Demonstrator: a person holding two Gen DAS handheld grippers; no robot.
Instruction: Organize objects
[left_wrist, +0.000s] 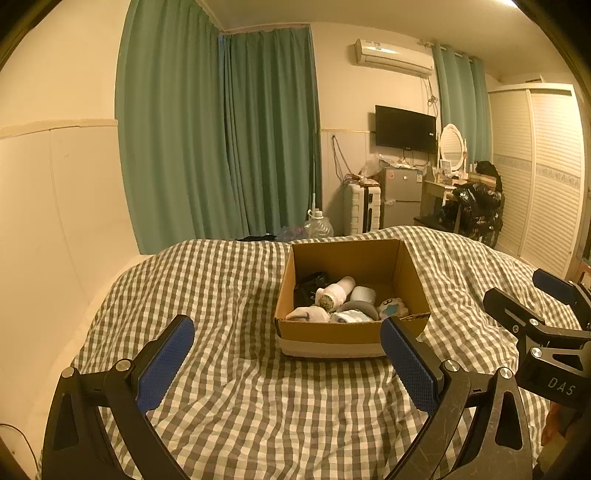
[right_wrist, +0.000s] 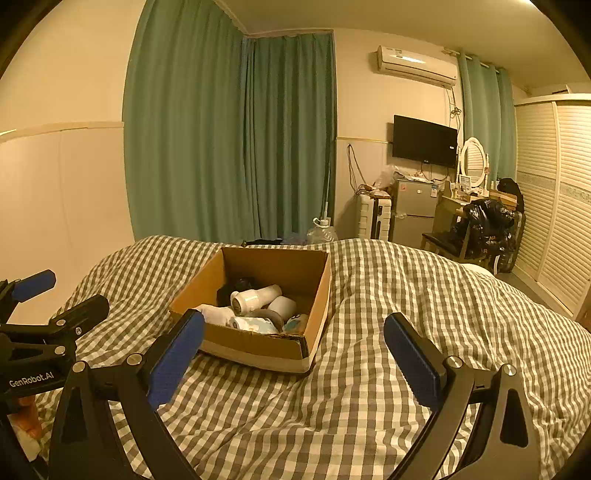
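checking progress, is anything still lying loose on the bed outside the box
No, the checked cover around the cardboard box is bare.

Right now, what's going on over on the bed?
A person holds both grippers over the checked duvet, jaws wide open and empty. The left gripper and right gripper face the cardboard box, neither touching it. Rolled socks, a white bottle and other small items already lie inside.

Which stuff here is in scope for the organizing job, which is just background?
In scope: cardboard box; rolled socks inside it; left gripper and right gripper, both open.

Background: checked bedspread, curtains, TV, fridge, water jug.
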